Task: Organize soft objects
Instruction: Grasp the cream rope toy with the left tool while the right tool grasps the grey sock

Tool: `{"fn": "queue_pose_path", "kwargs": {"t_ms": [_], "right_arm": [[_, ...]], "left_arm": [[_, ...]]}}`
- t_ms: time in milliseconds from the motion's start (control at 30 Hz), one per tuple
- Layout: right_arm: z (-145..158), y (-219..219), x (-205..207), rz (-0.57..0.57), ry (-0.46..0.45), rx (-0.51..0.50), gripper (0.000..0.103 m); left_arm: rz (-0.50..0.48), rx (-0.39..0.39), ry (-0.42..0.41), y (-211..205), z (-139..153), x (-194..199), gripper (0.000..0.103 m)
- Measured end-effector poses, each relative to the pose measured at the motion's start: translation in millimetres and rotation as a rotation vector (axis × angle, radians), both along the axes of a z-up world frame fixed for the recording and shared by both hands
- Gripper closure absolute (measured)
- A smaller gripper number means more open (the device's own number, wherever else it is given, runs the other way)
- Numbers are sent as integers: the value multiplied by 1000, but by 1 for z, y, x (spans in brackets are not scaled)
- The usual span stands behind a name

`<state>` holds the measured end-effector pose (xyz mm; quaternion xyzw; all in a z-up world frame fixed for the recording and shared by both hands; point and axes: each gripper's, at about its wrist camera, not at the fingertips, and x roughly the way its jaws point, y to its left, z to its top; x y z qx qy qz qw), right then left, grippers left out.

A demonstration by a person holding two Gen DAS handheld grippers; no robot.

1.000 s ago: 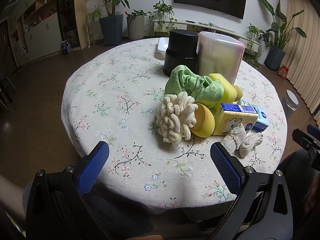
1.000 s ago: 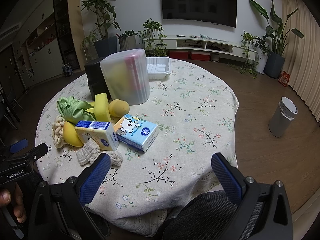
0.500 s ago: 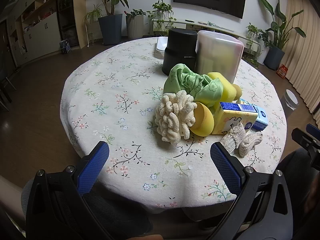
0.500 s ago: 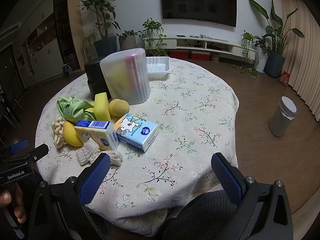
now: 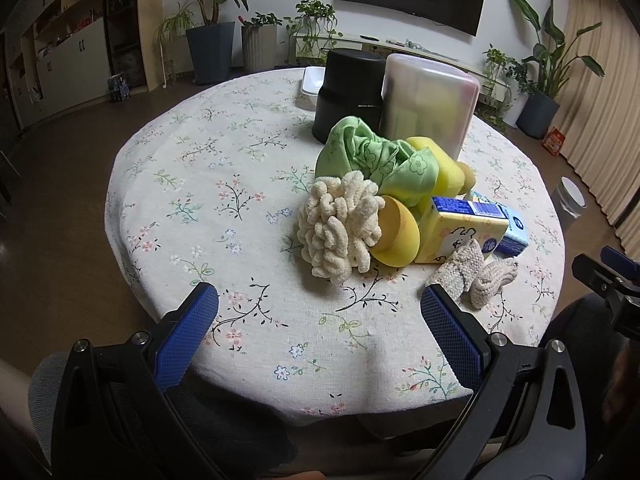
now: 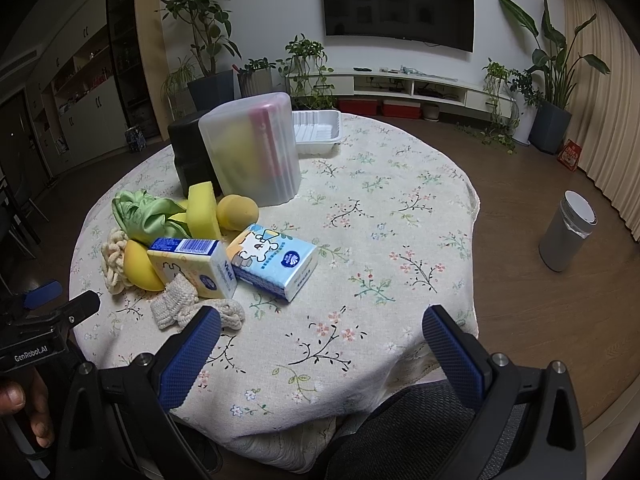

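You can read "GenRobot.AI" in white on the black body of your left gripper. The yellow tissue pack carries a blue brand word on its end — it looks like "Vinda". Print elsewhere is too small to read.

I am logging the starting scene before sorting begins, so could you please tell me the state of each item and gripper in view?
left gripper: open, empty, at the table's near edge.
right gripper: open, empty.
translucent container: upright, things inside.
black container: upright.
white tray: nothing visible inside.
green cloth: crumpled.
yellow tissue pack: sealed, on its side.
blue tissue pack: sealed, lying flat.
knitted cloth: bunched.
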<state>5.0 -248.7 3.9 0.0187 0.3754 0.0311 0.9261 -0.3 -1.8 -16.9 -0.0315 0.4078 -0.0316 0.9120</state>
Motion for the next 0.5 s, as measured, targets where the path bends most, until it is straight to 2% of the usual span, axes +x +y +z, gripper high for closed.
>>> {"fn": "queue_pose_path", "kwargs": {"t_ms": [167,300,433,500], "right_arm": [[-5,-1,0,30,13,32,0],[-15,18,11,95,41,40,1],[-28,31,23,154,100,59,10],[-34,37,28,177,125,70,13]], "left_arm": [[-20,-7,32,5,-13,1,0],[-64,-22,37,3,-24,2,0],[-104,-42,8,3,-19,8,1],[-109,-37,21,5,-19,16,1]]}}
